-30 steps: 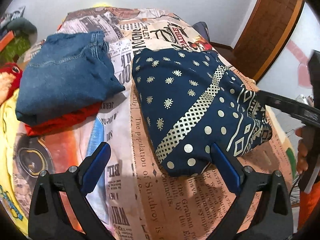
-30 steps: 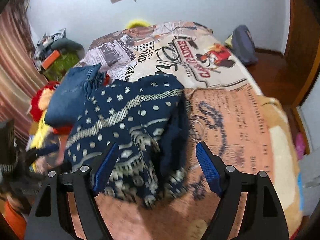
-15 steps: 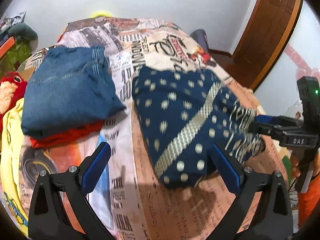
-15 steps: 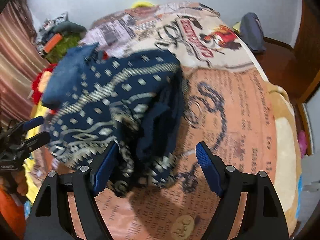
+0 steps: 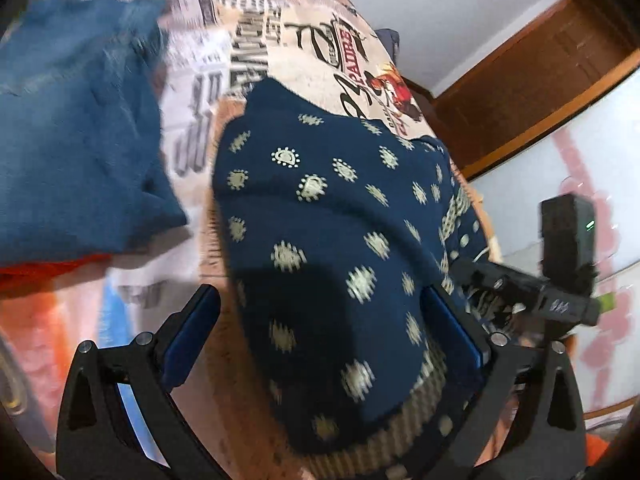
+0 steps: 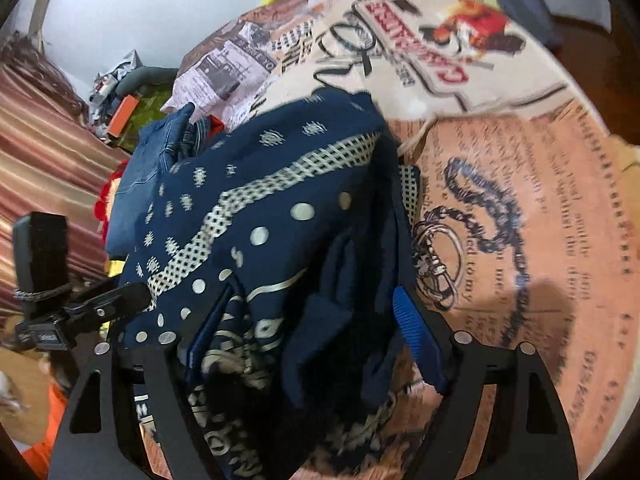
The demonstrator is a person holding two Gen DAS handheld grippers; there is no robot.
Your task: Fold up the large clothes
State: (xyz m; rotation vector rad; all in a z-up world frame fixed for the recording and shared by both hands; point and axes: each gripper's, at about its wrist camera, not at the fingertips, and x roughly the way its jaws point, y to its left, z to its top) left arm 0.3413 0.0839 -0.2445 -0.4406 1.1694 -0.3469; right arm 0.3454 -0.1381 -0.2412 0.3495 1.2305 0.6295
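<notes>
Both grippers are down over the navy garment (image 5: 320, 248) on the bed (image 6: 540, 208) right now. It's a dark blue cloth, folded into a thick bundle and lying on the newspaper-print bedspread, roughly mid-bed toward the near edge. The top face is scattered with small pale motifs, little dotted paisley and star shapes. A pale checkered band runs diagonally across it, and below that band come plain round dots, then bolder pale lines and shapes along the border. On the right-hand side of the bundle the layers are loose and rumpled, with dark folds hanging open and the patterned hem bunched at the near edge.

The left gripper (image 5: 320, 344) has its jaws spread wide, straddling the near corner of the garment; the blue pads (image 5: 188, 344) stand to either side and I can't see them pressing the cloth. The right gripper (image 6: 312, 344) sits over the rumpled end, its jaws opening at this moment, with the loose folds lying between them; whether the left pad touches the cloth is hard to tell.

Just beside the garment, farther along the bed, there's a folded pair of blue jeans (image 5: 76, 128) stacked on something red-orange (image 5: 48, 268). The left-wrist view is quite blurred.
</notes>
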